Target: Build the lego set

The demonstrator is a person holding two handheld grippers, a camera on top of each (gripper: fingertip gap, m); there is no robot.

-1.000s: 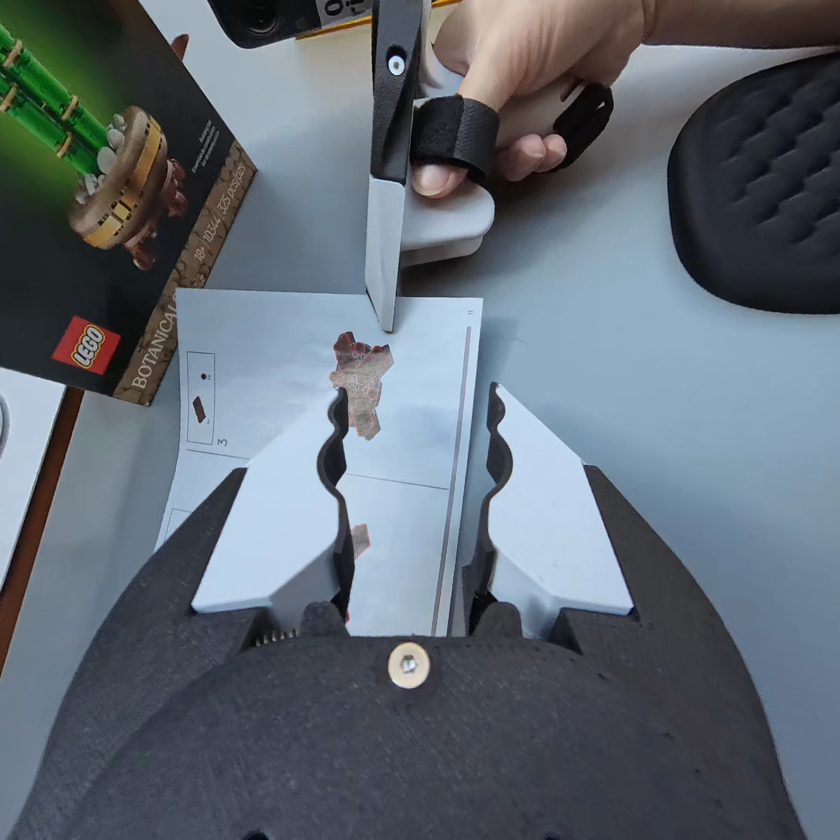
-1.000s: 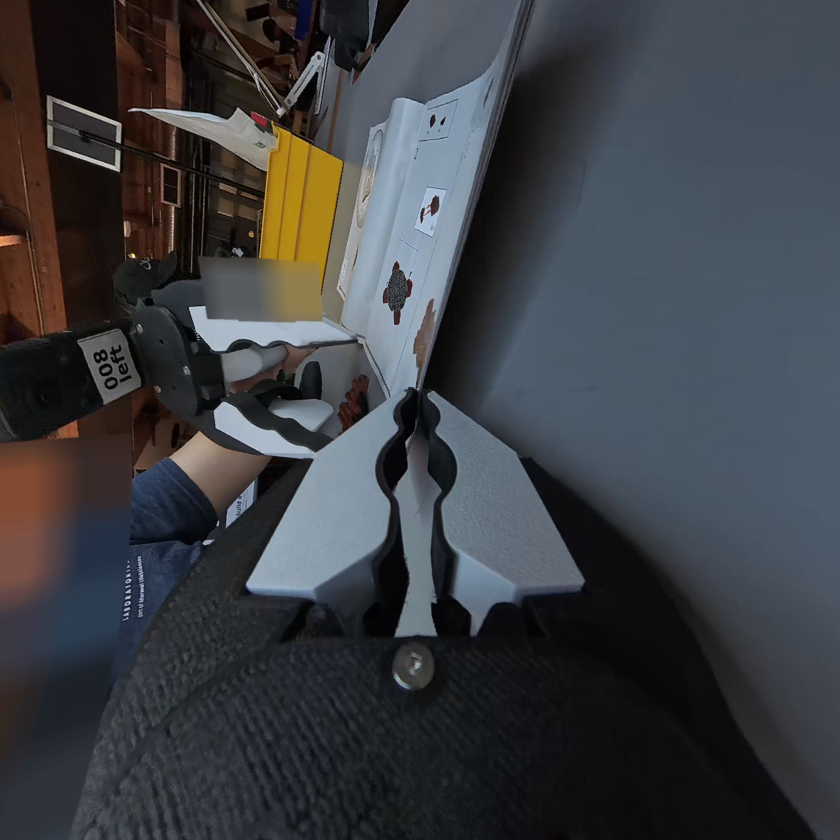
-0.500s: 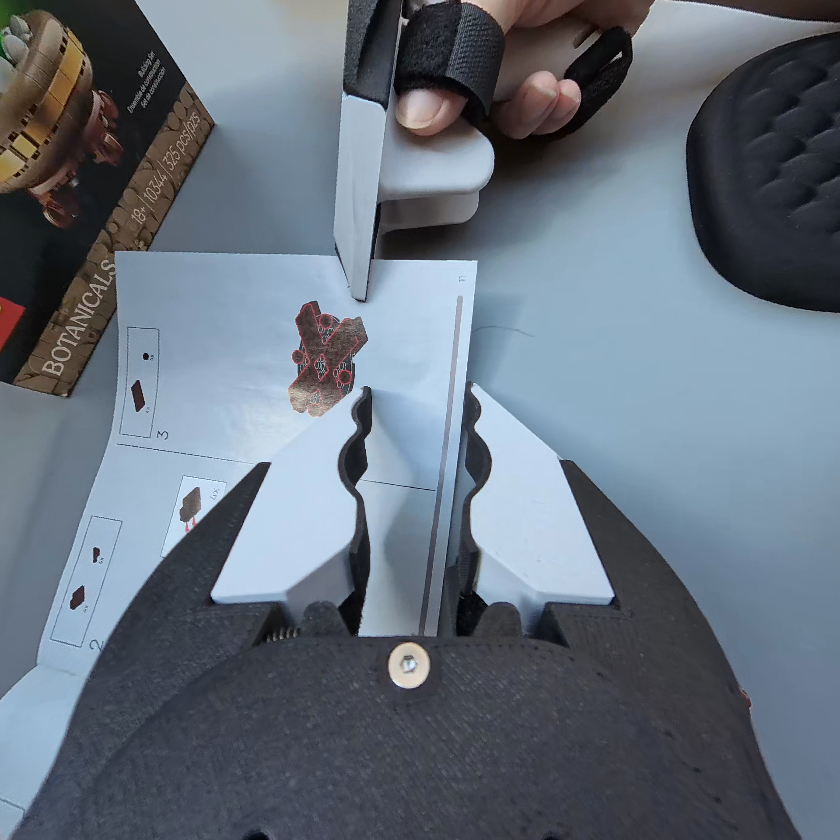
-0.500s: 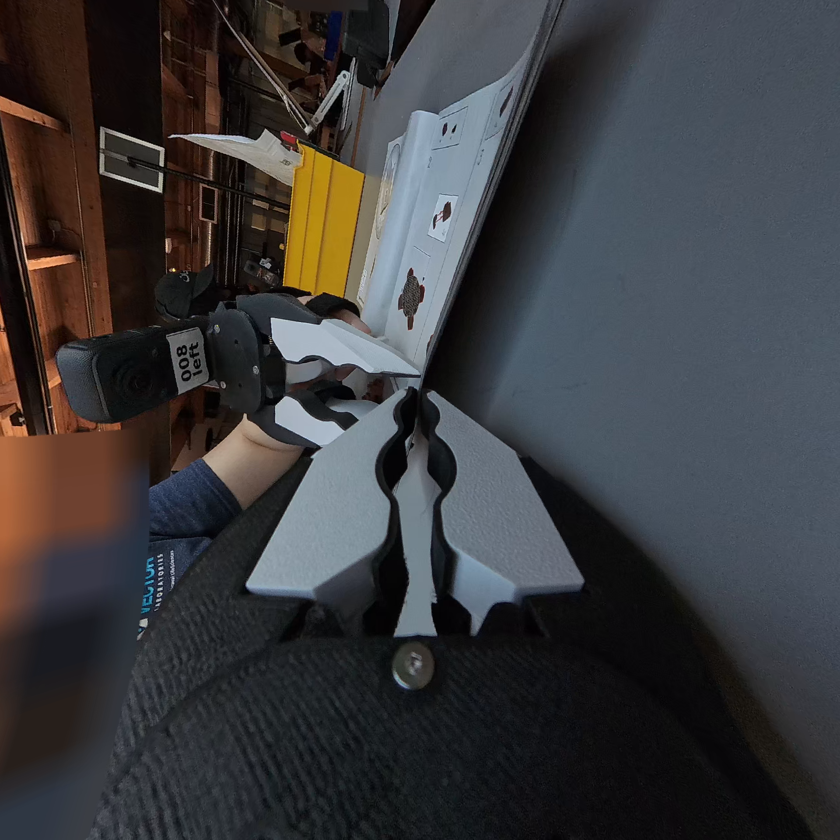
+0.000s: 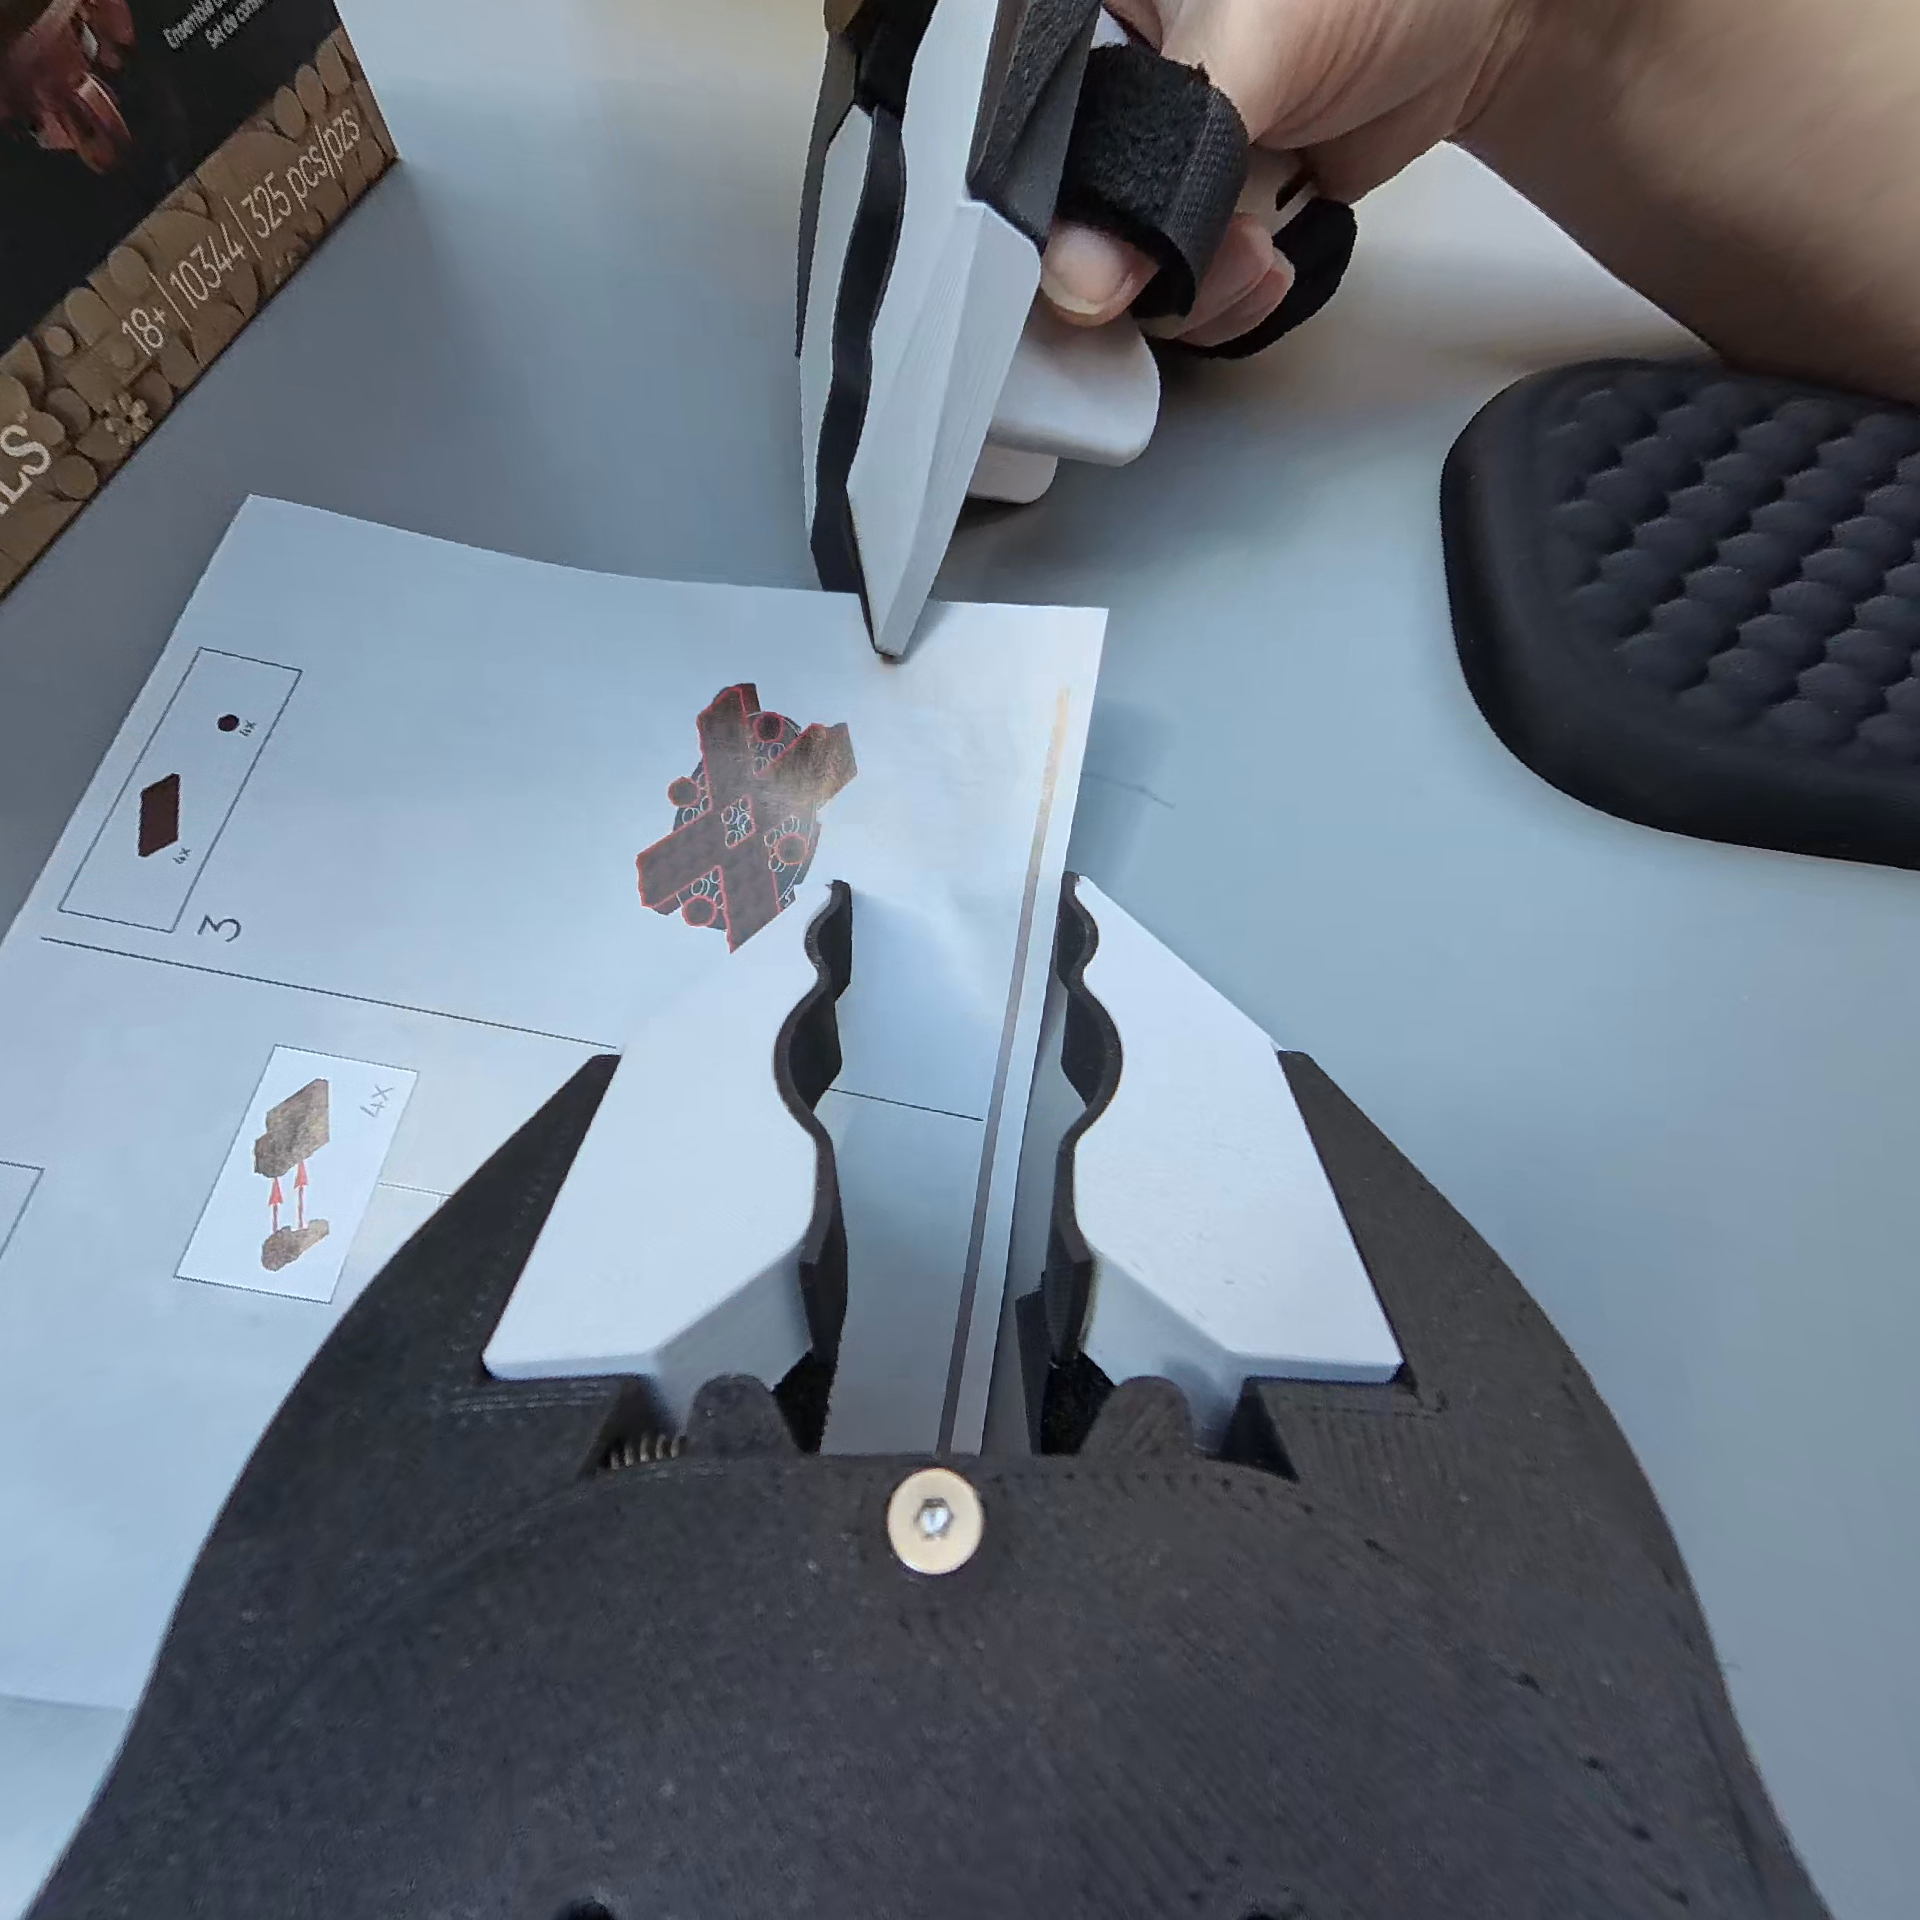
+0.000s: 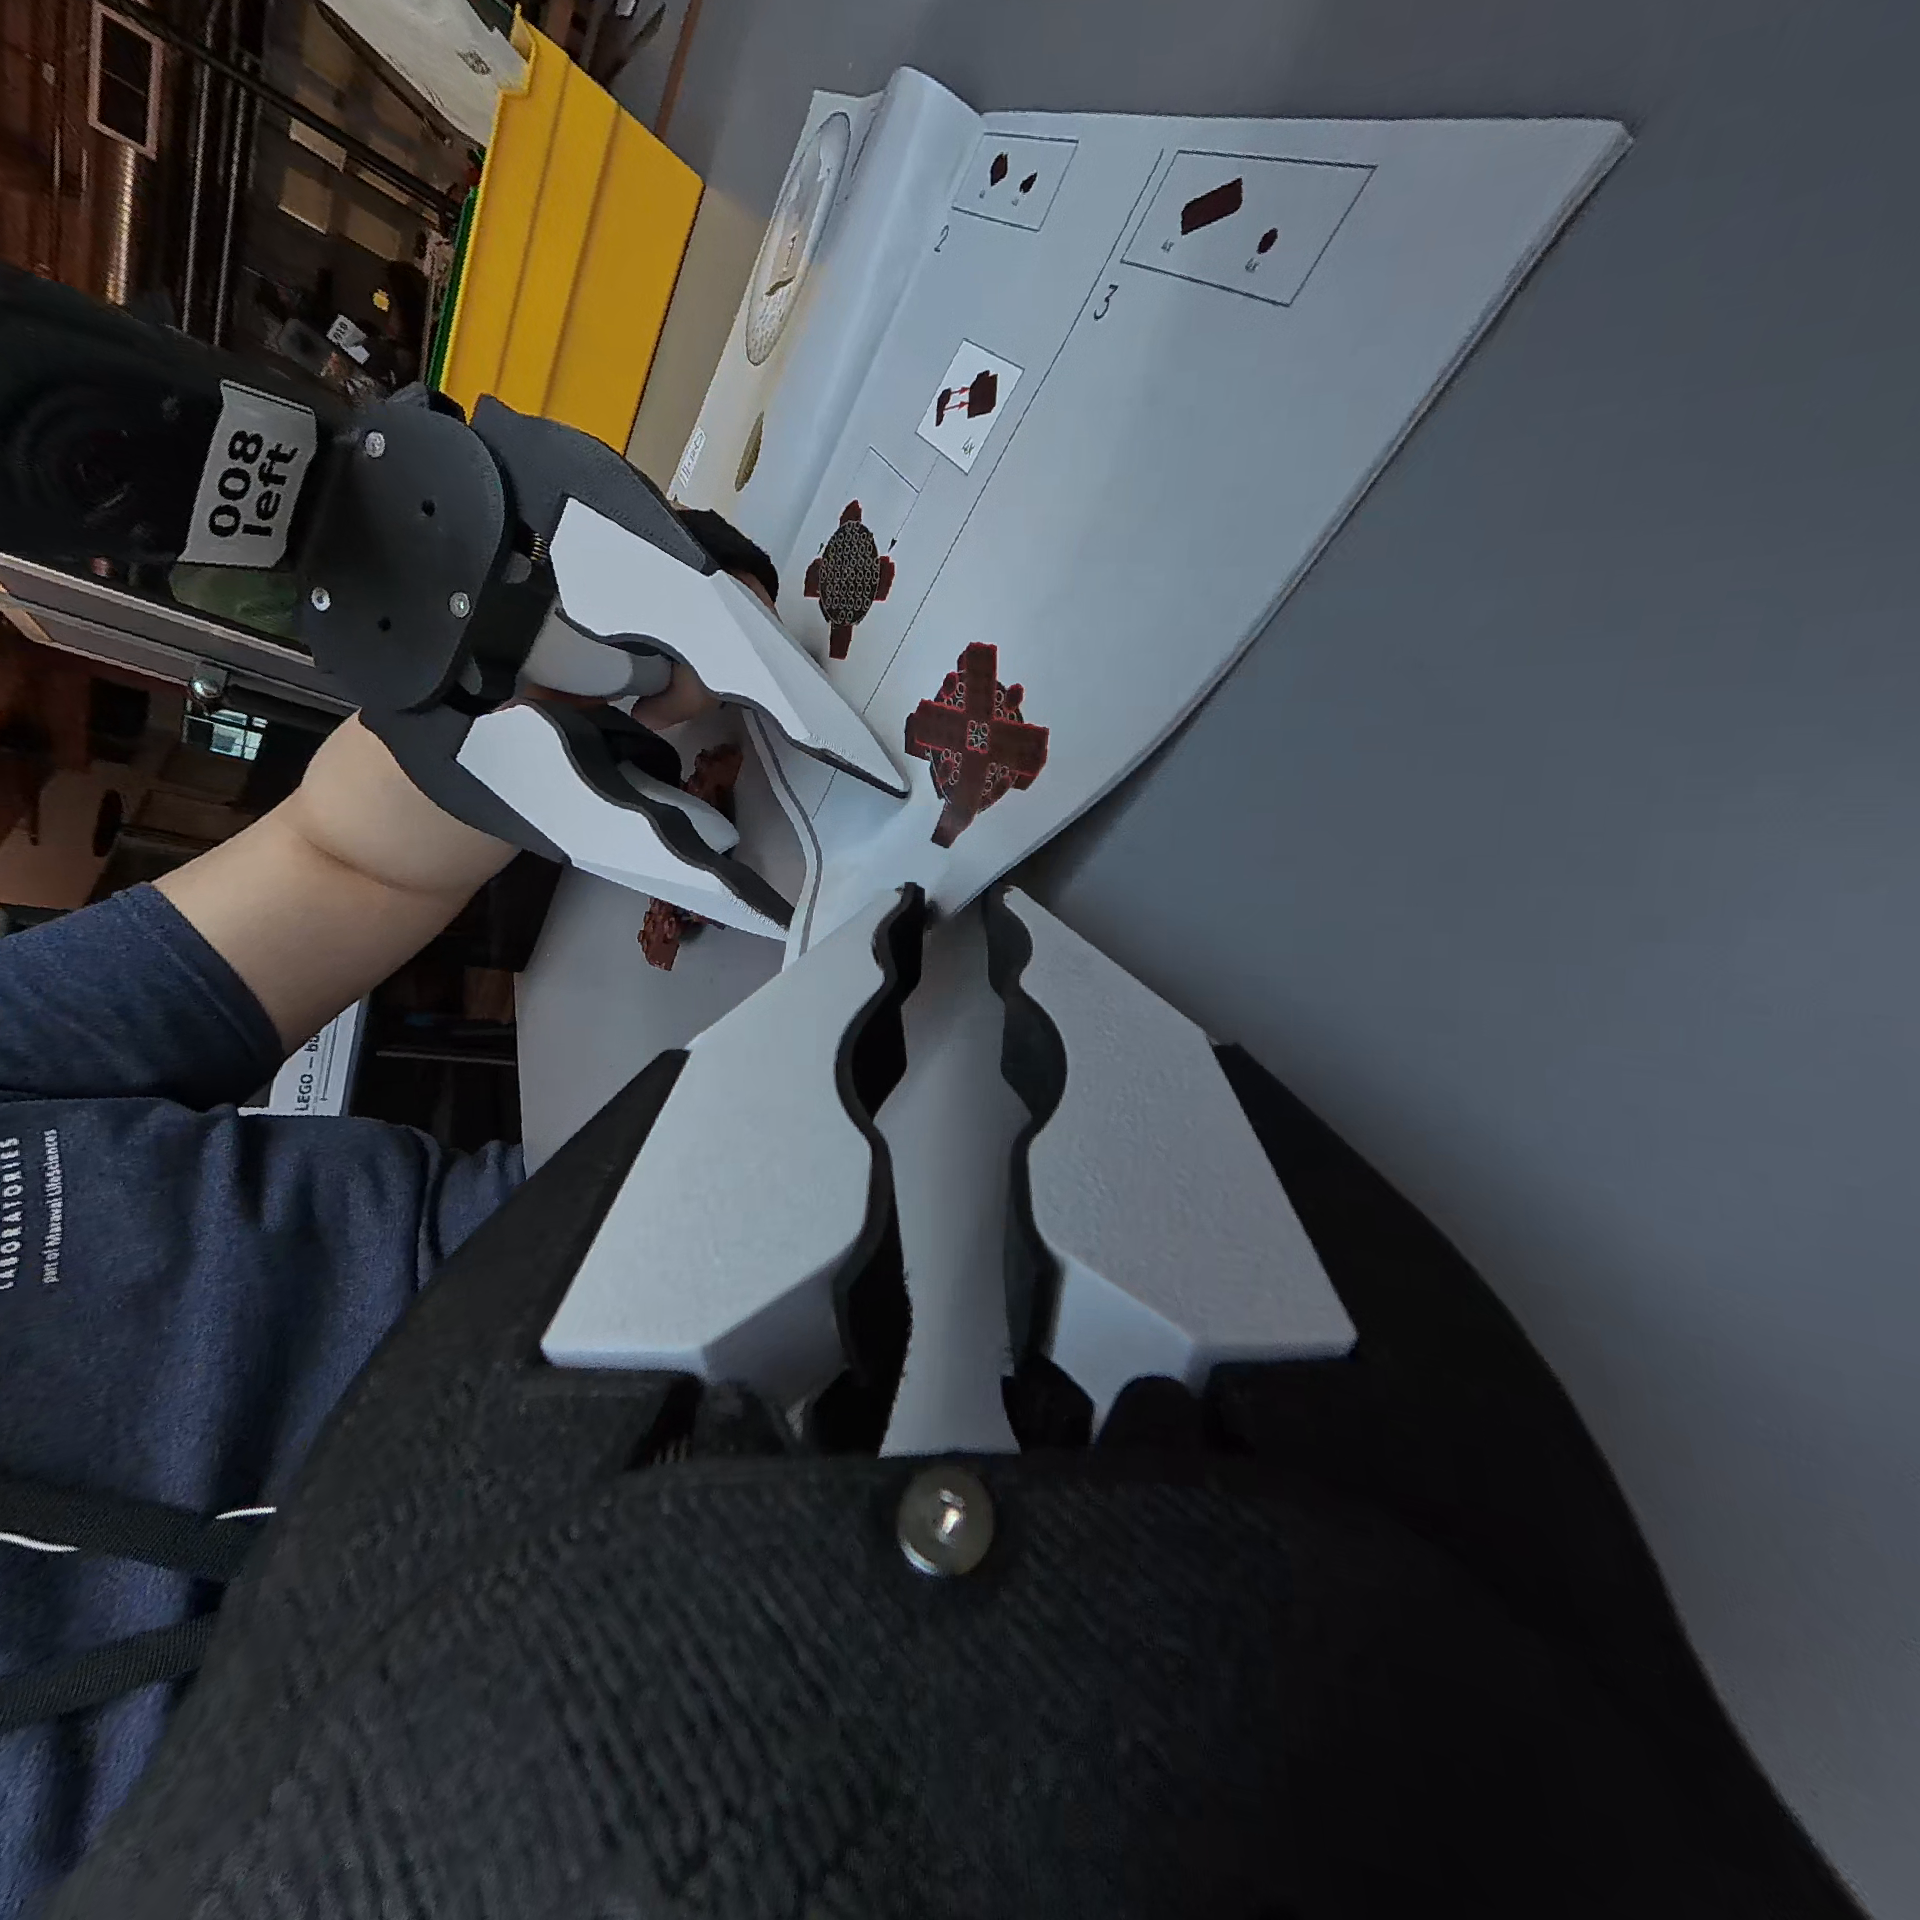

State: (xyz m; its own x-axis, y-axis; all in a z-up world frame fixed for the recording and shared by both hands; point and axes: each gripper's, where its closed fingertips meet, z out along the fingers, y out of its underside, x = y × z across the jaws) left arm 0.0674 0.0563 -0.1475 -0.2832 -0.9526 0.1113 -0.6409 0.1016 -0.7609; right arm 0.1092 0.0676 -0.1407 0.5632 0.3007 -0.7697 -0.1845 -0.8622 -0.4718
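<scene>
The open instruction booklet lies on the grey table, its right page showing building steps. My left gripper is open and empty, its fingers astride that page's right edge, just above it. My right gripper points at the page's far edge, the jaws a little apart with the page edge between the tips. It also shows in the left wrist view, tip touching the page. The left gripper shows in the right wrist view with the curled page edge between its fingers. Dark red lego pieces lie behind it.
The lego box lies at the far left of the table. A black padded rest lies at the right. A yellow bin stands beyond the booklet. A person's hand holds the right gripper. My hands' fingertips stand some 5 centimetres from each other.
The page has come down from upright to nearly flat. My right gripper's jaws have parted slightly on its edge. My left gripper has moved over the page's right edge and narrowed its opening.
</scene>
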